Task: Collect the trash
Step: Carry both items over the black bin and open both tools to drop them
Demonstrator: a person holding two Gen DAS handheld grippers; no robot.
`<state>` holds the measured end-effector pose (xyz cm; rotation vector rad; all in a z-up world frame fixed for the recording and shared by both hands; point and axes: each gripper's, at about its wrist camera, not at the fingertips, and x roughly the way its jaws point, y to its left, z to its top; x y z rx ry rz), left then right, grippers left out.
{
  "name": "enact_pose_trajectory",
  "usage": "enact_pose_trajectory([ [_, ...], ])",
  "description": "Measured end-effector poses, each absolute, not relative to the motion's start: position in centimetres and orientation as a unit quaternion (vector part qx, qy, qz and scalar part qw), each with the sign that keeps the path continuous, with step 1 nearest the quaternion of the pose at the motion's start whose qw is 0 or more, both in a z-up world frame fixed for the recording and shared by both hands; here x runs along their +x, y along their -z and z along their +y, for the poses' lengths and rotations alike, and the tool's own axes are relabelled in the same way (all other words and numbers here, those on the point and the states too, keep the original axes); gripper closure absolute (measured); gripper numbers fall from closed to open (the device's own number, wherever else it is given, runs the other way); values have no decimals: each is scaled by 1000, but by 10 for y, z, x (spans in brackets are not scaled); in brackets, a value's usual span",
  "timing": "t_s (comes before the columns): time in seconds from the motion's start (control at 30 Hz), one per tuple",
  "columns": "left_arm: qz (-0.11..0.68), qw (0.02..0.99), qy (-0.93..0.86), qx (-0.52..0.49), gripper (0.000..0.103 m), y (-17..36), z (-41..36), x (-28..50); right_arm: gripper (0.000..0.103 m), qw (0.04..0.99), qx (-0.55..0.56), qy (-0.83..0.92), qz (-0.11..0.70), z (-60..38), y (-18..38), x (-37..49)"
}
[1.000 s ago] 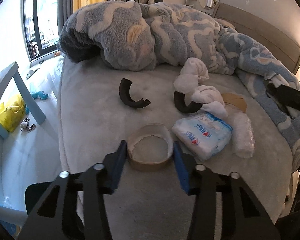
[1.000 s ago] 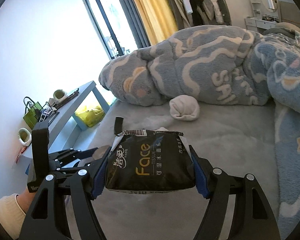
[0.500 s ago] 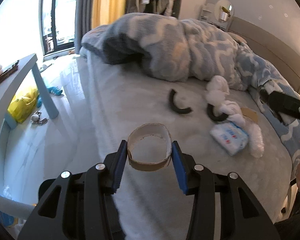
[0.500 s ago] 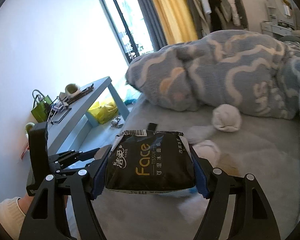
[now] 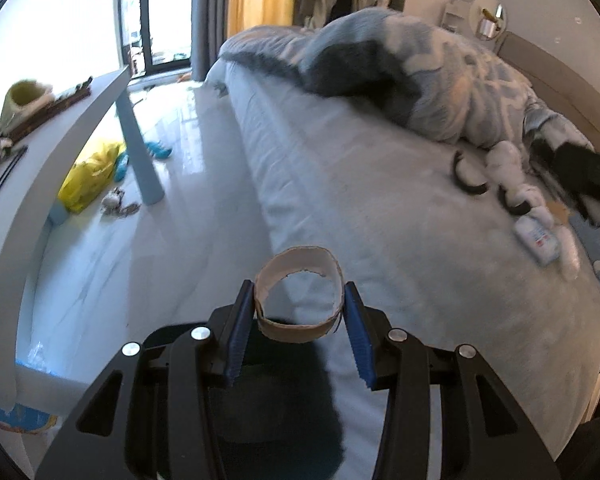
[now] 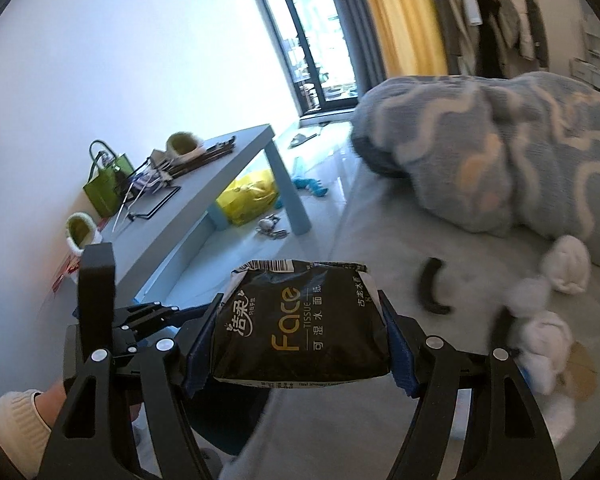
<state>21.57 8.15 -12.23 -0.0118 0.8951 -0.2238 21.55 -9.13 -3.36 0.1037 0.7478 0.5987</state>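
Observation:
My left gripper point(image 5: 298, 312) is shut on a brown cardboard tape ring point(image 5: 298, 300), held in the air over the bed's near edge, above a dark opening point(image 5: 276, 392). My right gripper point(image 6: 300, 336) is shut on a black "Face" tissue pack point(image 6: 300, 328), also lifted. On the grey bed point(image 5: 380, 220) lie two black curved pieces point(image 5: 466, 172), white crumpled tissues point(image 5: 508, 168) and a white-blue tissue pack point(image 5: 538, 238). The black piece point(image 6: 430, 284) and the tissues point(image 6: 566, 264) also show in the right wrist view.
A blue-grey blanket point(image 5: 400, 72) is heaped at the bed's far side. A light blue side table point(image 6: 204, 192) with a green bag point(image 6: 106, 188) stands left. A yellow bag point(image 5: 88, 180) and small items lie on the white floor. The left gripper's body point(image 6: 112, 312) sits lower left.
Both grippers have pulled back and swung left from the bed, carrying the tape ring and the tissue pack. The trash pile on the bed now lies farther off to the right.

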Motion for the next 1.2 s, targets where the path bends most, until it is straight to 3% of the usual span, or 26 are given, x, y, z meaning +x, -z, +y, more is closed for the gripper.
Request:
enact_pose_trajectory([
  [0.7, 603, 794, 74, -10, 55, 207, 176, 203, 30, 841, -6, -313, 441, 41, 88, 235],
  [0.77, 611, 788, 76, -13, 48, 210, 181, 201, 30, 837, -9, -308, 452, 48, 94, 238],
  [0.97, 614, 784, 82, -22, 36, 209, 193, 192, 30, 823, -21, -300, 481, 67, 116, 245],
  [1.2, 565, 820, 86, -38, 35, 175, 208, 184, 30, 805, -48, -290, 515, 87, 146, 246],
])
